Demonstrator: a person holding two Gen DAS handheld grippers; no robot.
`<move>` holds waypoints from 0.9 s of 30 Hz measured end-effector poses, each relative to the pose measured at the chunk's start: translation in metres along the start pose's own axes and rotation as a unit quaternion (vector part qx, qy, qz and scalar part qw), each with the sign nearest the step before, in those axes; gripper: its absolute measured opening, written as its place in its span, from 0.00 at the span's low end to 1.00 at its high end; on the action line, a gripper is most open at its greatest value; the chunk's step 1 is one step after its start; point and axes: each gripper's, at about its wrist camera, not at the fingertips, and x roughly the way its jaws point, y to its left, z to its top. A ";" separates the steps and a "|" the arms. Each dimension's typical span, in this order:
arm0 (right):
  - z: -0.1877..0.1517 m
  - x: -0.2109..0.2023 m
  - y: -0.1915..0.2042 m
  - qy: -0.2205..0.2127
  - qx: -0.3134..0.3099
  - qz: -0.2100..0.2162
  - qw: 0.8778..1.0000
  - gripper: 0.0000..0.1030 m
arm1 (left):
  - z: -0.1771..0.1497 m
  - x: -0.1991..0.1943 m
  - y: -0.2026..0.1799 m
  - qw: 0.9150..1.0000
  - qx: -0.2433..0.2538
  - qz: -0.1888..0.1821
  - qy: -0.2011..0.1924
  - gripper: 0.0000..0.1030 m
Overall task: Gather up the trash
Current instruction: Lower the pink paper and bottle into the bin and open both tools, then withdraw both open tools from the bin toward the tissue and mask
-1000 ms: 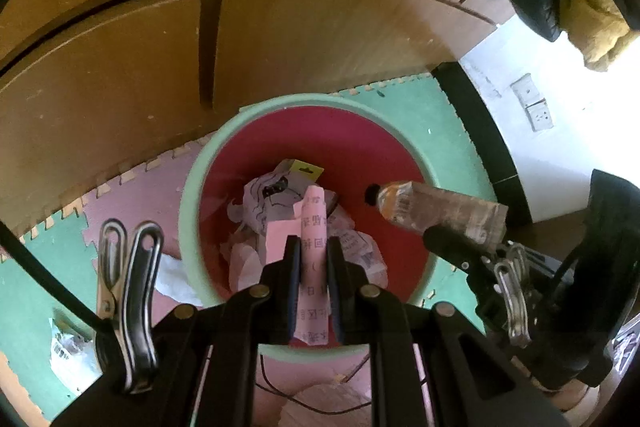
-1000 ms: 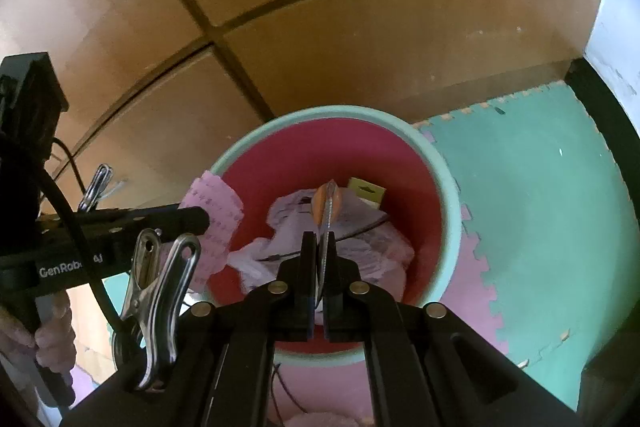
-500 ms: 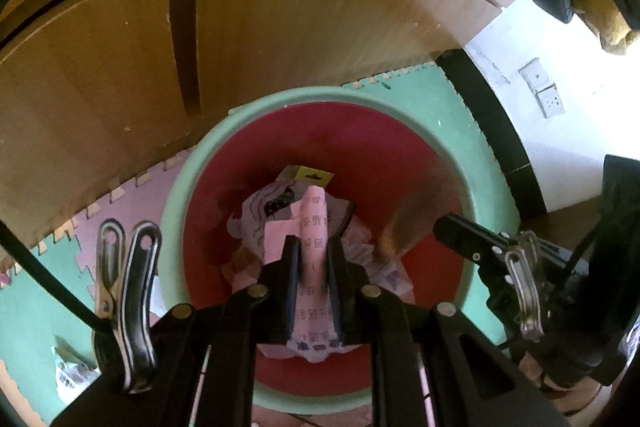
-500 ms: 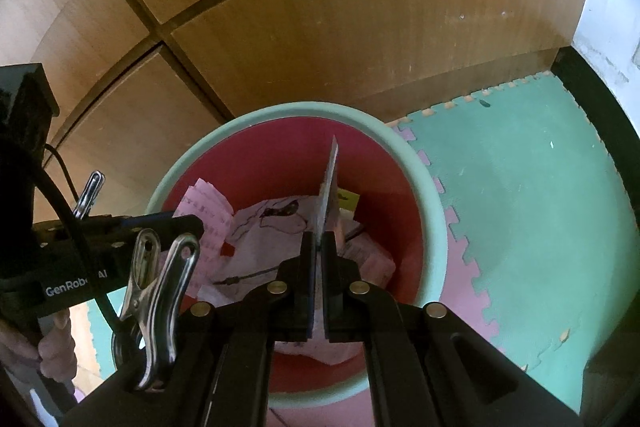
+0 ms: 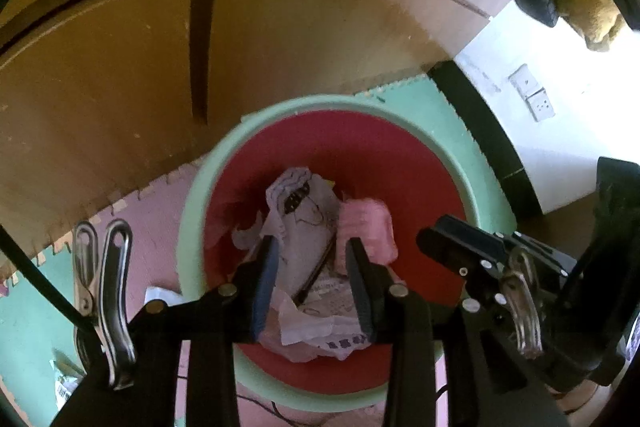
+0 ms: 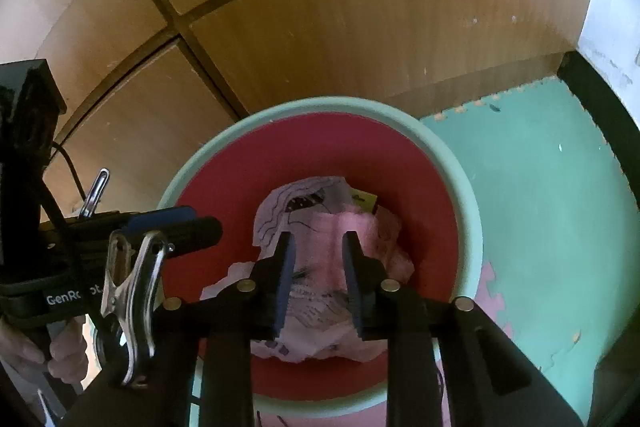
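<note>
Both wrist views look steeply down along their own tongs into the same bin (image 5: 188,239), close above its rim. The left view faces it from the left, catching the right tongs (image 5: 444,239) at its right; the right view (image 6: 468,227) mirrors this, with the left tongs (image 6: 200,225) at its left.

Crumpled paper (image 5: 308,227), seemingly matt plastic bin (image 5: 192,219), wood panels (image 6: 360,27)
</note>
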 end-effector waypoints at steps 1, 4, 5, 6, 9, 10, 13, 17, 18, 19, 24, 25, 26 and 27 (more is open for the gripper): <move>-0.001 -0.001 0.001 -0.006 -0.003 -0.001 1.000 0.25 | -0.002 -0.003 0.001 1.000 0.002 -0.001 -0.008 0.35; -0.006 -0.004 0.005 -0.025 -0.009 -0.003 1.000 0.26 | -0.011 -0.012 0.005 0.999 0.005 0.001 -0.037 0.35; -0.009 -0.005 0.006 -0.032 -0.011 -0.002 0.999 0.26 | -0.015 -0.015 0.007 0.999 0.004 0.001 -0.047 0.35; -0.013 -0.007 0.006 -0.041 -0.013 0.000 0.999 0.27 | -0.020 -0.018 0.009 0.998 0.002 0.002 -0.056 0.35; -0.023 -0.009 0.004 -0.062 -0.017 0.004 0.998 0.27 | -0.040 -0.030 0.015 0.996 -0.006 0.009 -0.088 0.35; -0.028 -0.011 0.002 -0.073 -0.020 0.007 0.997 0.27 | -0.046 -0.034 0.017 0.995 -0.008 0.011 -0.096 0.35; -0.044 -0.019 0.001 -0.095 -0.026 0.013 0.995 0.27 | -0.071 -0.049 0.020 0.992 -0.014 0.021 -0.121 0.35; -0.071 -0.032 0.002 -0.121 -0.042 0.026 0.991 0.28 | -0.105 -0.067 0.022 0.988 -0.032 0.033 -0.144 0.35; -0.079 -0.036 0.003 -0.126 -0.047 0.028 0.991 0.28 | -0.115 -0.070 0.022 0.988 -0.036 0.037 -0.147 0.35; -0.087 -0.041 0.003 -0.131 -0.051 0.030 0.990 0.28 | -0.125 -0.073 0.021 0.987 -0.041 0.045 -0.148 0.35; -0.128 -0.064 0.009 -0.141 -0.068 0.042 0.987 0.29 | -0.172 -0.090 0.019 0.985 -0.061 0.065 -0.145 0.35; -0.137 -0.068 0.011 -0.140 -0.073 0.044 0.986 0.29 | -0.182 -0.094 0.018 0.985 -0.066 0.069 -0.143 0.36; -0.145 -0.073 0.013 -0.140 -0.078 0.047 0.986 0.29 | -0.193 -0.098 0.018 0.984 -0.071 0.074 -0.142 0.38; -0.153 -0.076 0.015 -0.140 -0.082 0.050 0.986 0.29 | -0.203 -0.102 0.018 0.984 -0.077 0.082 -0.141 0.40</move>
